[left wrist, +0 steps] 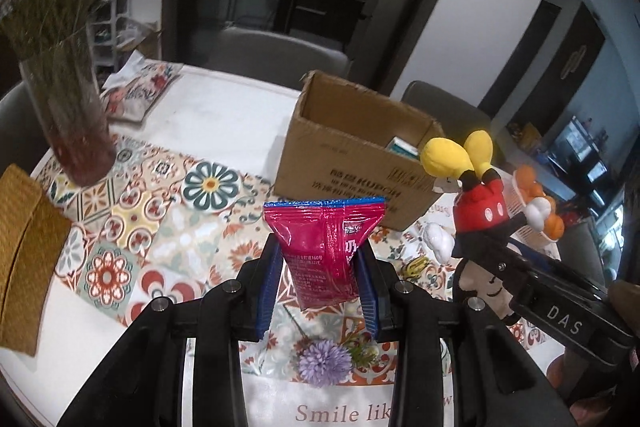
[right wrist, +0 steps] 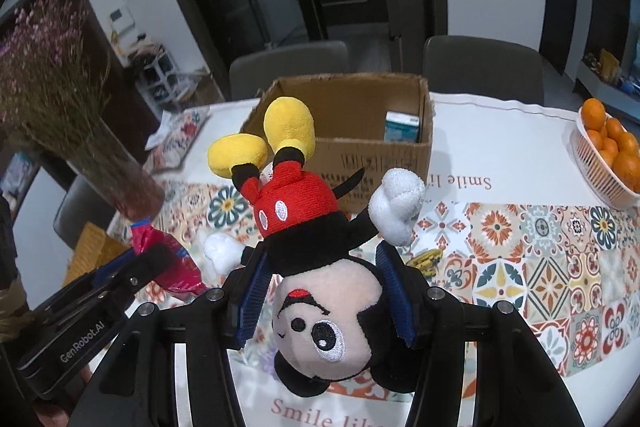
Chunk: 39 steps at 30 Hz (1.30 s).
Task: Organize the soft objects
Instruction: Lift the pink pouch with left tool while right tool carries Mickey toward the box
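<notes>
The round table under its white cloth with the tiled floral runner (right wrist: 520, 243) carries everything here. On it stands the open brown cardboard box (right wrist: 384, 155), upright, mouth up, with a small blue-and-white carton (right wrist: 402, 125) leaning in its far right corner and most of its floor free.

The right gripper (right wrist: 326, 291) is clenched on the red, black and yellow Mickey Mouse plush toy (right wrist: 304, 223), squeezing it at the neck and upper head. The toy hangs above the runner just in front of the box, upside down: its long axis runs from the face, nearest the camera, up and away to the yellow shoes, which point toward the box.

The left gripper (left wrist: 320, 287) grasps the shiny magenta foil snack packet (left wrist: 326, 243) by its lower half, off the table and near the box's front wall. The packet stands on end, its long axis roughly vertical, blue sealed edge uppermost.

The step in hand appears to be carrying both items to the box. Doing it well likely means lifting each clear of the front rim before releasing, taking one at a time so the grippers do not crowd, and aiming for the free floor left of the carton. The plush's loose limbs could snag on the rim.
</notes>
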{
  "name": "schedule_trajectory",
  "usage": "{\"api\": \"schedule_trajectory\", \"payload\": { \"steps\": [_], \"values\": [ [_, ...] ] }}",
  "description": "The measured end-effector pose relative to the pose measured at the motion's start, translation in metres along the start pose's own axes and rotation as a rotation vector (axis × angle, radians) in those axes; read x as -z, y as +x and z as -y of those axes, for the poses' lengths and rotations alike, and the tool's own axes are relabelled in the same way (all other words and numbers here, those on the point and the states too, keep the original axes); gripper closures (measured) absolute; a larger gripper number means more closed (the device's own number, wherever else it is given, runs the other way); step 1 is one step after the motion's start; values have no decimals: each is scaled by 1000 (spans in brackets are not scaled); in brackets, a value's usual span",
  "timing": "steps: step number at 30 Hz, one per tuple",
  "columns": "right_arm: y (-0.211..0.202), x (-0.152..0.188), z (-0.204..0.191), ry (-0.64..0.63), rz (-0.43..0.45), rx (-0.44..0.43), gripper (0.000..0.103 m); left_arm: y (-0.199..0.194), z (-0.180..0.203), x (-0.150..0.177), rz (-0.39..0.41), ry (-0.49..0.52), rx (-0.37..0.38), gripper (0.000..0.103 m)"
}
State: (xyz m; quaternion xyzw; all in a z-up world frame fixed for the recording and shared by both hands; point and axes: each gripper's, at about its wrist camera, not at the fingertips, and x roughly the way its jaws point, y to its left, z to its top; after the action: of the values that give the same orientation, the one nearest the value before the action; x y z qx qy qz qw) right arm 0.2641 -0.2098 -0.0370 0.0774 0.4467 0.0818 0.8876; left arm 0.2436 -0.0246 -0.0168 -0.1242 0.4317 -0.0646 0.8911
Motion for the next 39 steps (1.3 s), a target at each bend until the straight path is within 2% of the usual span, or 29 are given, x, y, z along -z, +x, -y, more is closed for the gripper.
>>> {"api": "schedule_trajectory", "payload": {
  "steps": [12, 24, 30, 39],
  "values": [
    [-10, -19, 1, 67, 76, -9, 49, -1, 11, -33, 42, 79, 66, 68],
    [0, -65, 8, 40, 91, 29, 49, 18, 24, -73, 58, 154, 91, 68],
    [13, -95, 12, -15, 69, 35, 49, 32, 32, -94, 65, 201, 99, 68],
    [43, -133, 7, -152, -11, 57, 48, 59, 40, -127, 38, 272, 95, 68]
  ]
}}
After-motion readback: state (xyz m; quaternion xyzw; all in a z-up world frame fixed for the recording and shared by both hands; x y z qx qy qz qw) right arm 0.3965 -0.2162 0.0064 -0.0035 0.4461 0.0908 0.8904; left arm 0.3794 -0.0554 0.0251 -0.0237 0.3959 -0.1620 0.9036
